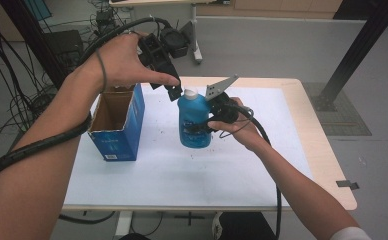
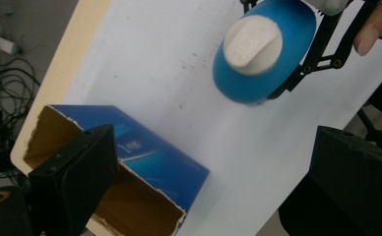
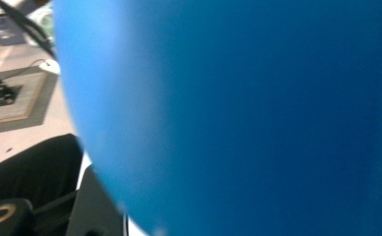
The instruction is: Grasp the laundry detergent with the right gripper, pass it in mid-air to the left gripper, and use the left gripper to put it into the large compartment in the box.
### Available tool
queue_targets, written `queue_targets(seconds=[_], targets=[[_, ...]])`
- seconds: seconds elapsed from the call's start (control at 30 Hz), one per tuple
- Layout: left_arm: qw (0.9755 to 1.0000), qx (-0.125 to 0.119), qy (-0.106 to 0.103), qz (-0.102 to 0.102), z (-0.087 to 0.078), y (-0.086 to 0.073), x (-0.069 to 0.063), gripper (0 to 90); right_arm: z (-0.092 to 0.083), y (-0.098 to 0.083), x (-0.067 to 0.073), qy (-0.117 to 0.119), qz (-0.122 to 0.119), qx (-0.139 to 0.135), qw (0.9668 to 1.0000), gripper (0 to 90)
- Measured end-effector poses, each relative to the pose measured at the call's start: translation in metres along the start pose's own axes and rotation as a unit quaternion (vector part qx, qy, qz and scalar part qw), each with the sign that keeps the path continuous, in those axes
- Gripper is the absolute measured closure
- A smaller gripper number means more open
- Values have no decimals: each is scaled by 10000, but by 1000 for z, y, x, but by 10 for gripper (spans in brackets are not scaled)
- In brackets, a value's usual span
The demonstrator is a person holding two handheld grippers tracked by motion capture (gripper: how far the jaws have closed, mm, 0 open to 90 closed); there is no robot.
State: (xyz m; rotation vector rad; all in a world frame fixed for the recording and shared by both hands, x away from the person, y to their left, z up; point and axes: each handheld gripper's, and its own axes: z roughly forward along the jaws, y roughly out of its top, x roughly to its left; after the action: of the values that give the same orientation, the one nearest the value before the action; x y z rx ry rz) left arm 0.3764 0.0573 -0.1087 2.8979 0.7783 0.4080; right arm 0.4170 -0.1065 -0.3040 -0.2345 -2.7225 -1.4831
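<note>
A blue bottle (image 1: 193, 122) with a white cap (image 1: 190, 93) stands upright at the middle of the white table (image 1: 282, 150). My right gripper (image 1: 209, 122) is shut on the bottle's body from the right side. My left gripper (image 1: 174, 92) hangs just above and left of the cap, pointing down, open. In the left gripper view the cap (image 2: 252, 44) lies ahead of the wide-apart jaws, with the right gripper's black linkage (image 2: 322, 49) beside the bottle. The bottle's blue wall (image 3: 238, 118) sits right up against the camera in the right gripper view.
An open blue cardboard box (image 1: 117, 125) stands on the table's left part, its brown inside (image 2: 130, 201) showing. Cables (image 1: 12, 100) lie on the floor at the left. A black frame post (image 1: 362, 45) rises at the back right.
</note>
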Motion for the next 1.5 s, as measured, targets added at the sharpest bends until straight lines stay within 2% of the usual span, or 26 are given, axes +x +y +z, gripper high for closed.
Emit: queue_targets(seconds=[0.07,0.1,0.2,0.23,0.3,0.4,0.47,0.6,0.67,0.83,0.87,0.97,1.03,1.5], targets=[[10000,-3,-38,50,1,0,-1,50,2,3,4,146,-118,-5,9998,437],[9999,14,-107,106,2,0,-3,50,2,3,4,146,-118,-5,9998,437],[9994,71,-262,230,7,0,-7,50,5,7,11,363,-322,23,9988,437],[9994,71,-262,230,7,0,-7,50,5,7,11,363,-322,23,9988,437],[9988,-8,-321,377,8,1,-11,49,6,8,14,480,-426,48,9979,437],[9982,-21,-330,495,9,4,-14,49,7,8,16,571,-518,82,9970,437],[9978,-10,-408,520,10,6,-16,49,8,9,19,673,-565,87,9961,437],[9959,24,-607,675,17,11,-24,49,7,11,22,735,-669,78,9950,436],[9950,94,-639,760,19,13,-25,49,6,11,23,765,-708,78,9945,436],[9941,99,-735,789,23,14,-27,49,4,11,25,812,-791,92,9935,436],[9936,143,-737,846,25,16,-28,48,4,11,27,829,-825,85,9931,436],[9935,223,-736,845,28,17,-30,47,3,12,28,847,-857,72,9927,436],[9929,239,-815,834,30,19,-32,50,2,13,30,859,-877,60,9924,436],[9910,217,-865,997,40,24,-37,50,-6,14,31,861,-896,-46,9922,436]])
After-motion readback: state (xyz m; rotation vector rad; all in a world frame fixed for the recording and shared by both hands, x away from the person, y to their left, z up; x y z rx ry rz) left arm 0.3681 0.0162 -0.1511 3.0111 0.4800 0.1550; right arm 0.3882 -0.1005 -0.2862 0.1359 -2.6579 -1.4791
